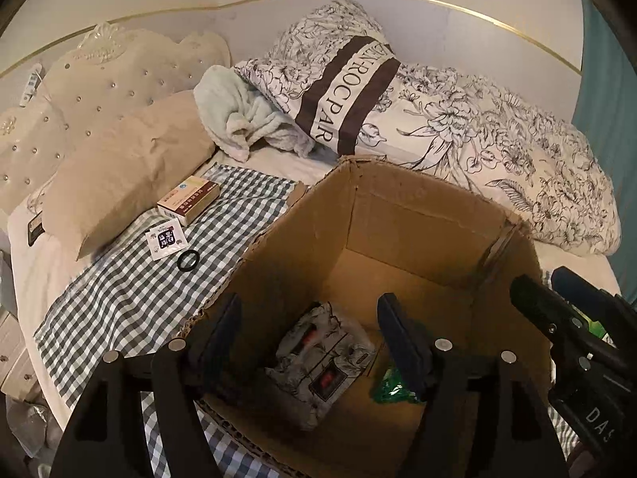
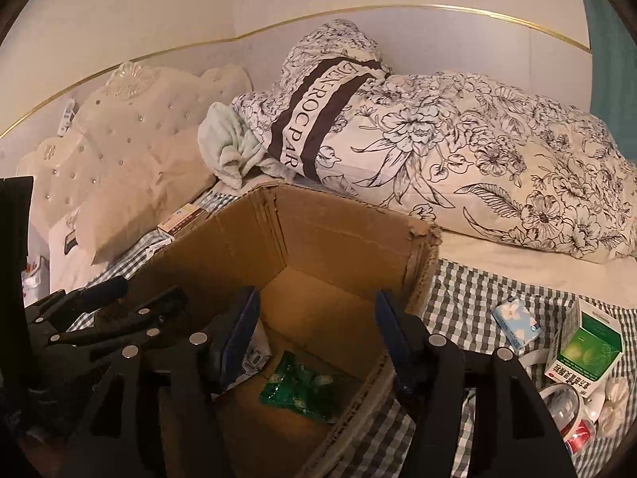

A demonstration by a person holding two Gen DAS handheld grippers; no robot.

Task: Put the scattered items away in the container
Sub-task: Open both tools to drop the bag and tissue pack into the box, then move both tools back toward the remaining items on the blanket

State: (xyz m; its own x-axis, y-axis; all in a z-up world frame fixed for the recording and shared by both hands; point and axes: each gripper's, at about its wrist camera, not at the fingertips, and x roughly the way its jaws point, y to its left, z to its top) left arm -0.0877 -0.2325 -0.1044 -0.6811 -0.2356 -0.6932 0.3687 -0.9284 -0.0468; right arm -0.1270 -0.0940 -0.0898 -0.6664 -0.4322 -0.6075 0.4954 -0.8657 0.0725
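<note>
An open cardboard box (image 1: 318, 215) stands on a checked cloth (image 1: 131, 294) on the bed. Inside lie a grey floral packet (image 1: 322, 362) and a green packet (image 2: 302, 386). My left gripper (image 1: 308, 342) is open and empty above the box's near side. My right gripper (image 2: 318, 334) is open and empty over the box's near right corner. Left of the box lie a medicine box (image 1: 189, 199), a white sachet (image 1: 165, 241) and a black ring (image 1: 188, 259). Right of the box lie a blue tissue pack (image 2: 517, 326), a green-and-white box (image 2: 585, 350) and a tape roll (image 2: 565, 410).
A beige pillow (image 1: 131, 175) lies beside the left items. A floral duvet (image 2: 477, 167) and a pale green towel (image 1: 243, 111) are heaped behind the box. The tufted headboard (image 1: 99, 75) stands at the left. The other gripper (image 1: 573, 334) shows at the right edge.
</note>
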